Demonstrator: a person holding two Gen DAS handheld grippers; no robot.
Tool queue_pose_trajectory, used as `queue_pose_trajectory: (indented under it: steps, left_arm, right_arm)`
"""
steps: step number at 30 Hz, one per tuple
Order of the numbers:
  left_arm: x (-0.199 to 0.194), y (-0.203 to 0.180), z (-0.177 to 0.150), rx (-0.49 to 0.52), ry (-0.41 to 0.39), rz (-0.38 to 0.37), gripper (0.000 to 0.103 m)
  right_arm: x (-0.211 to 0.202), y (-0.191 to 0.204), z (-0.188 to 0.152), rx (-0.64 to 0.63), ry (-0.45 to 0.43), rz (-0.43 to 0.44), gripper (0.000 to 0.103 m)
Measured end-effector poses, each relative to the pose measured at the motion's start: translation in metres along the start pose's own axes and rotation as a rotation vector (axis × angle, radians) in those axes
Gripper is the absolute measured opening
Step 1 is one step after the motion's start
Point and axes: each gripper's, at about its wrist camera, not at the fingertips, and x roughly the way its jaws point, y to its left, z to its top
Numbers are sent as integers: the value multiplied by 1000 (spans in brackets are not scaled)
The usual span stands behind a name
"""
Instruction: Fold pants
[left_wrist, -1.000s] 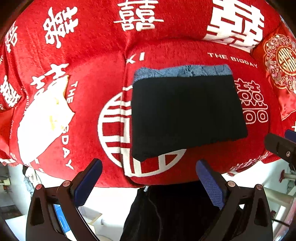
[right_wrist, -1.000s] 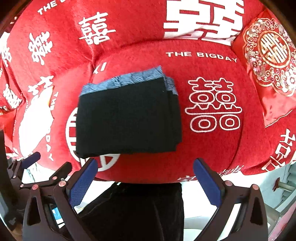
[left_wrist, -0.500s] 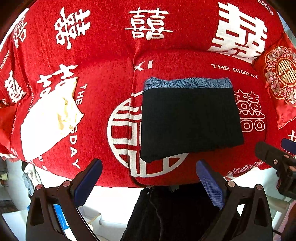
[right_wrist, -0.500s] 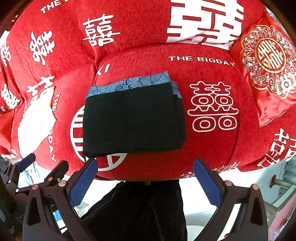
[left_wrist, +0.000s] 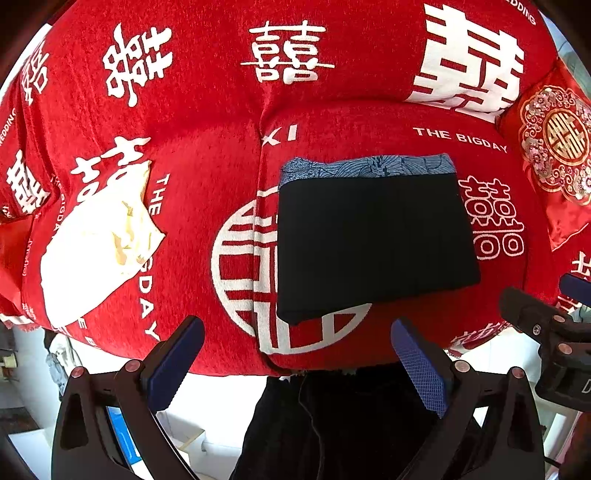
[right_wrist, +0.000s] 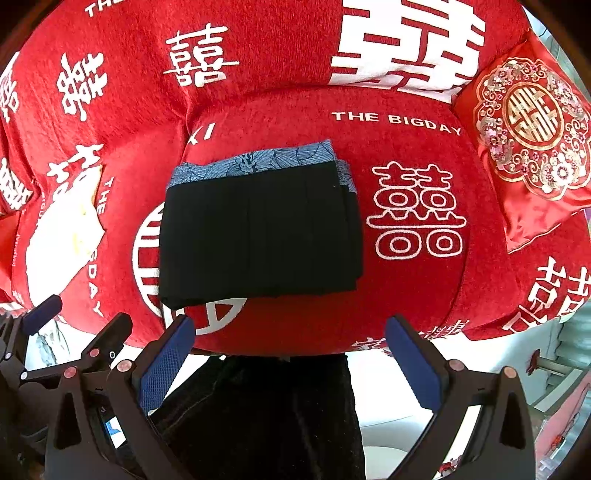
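Two pairs of tongs hung just off the front edge of the red sofa seat cushion, both spread wide and gripping nothing. On that cushion lay the folded black pants, a flat rectangular stack with a blue patterned band showing along its far edge; the stack rested over the right part of a white circular emblem printed on the cushion cover. The left tongs sat nearer the camera than the pants and apart from them, their blue-padded fingers clear of the fabric. The right tongs were likewise short of the pants, with the stack lying beyond and between their open fingers. Left of the pants, well apart, a crumpled white cloth lay on the same sofa. Right of the pants, past a white double-happiness character, a red embroidered pillow leaned at the sofa's corner. Below the cushion's front edge hung dark fabric, its nature unclear.
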Motion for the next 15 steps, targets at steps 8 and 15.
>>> queue_pose_trajectory:
  steps: [8,15]
  left_arm:
    - [0,1,-2,18,-2,8,101]
    - [0,1,-4,33,-12,16,101]
  right_arm:
    - [-2,4,0,-17,-11,-23,103]
    - [0,7,0,-29,-9,-35,103]
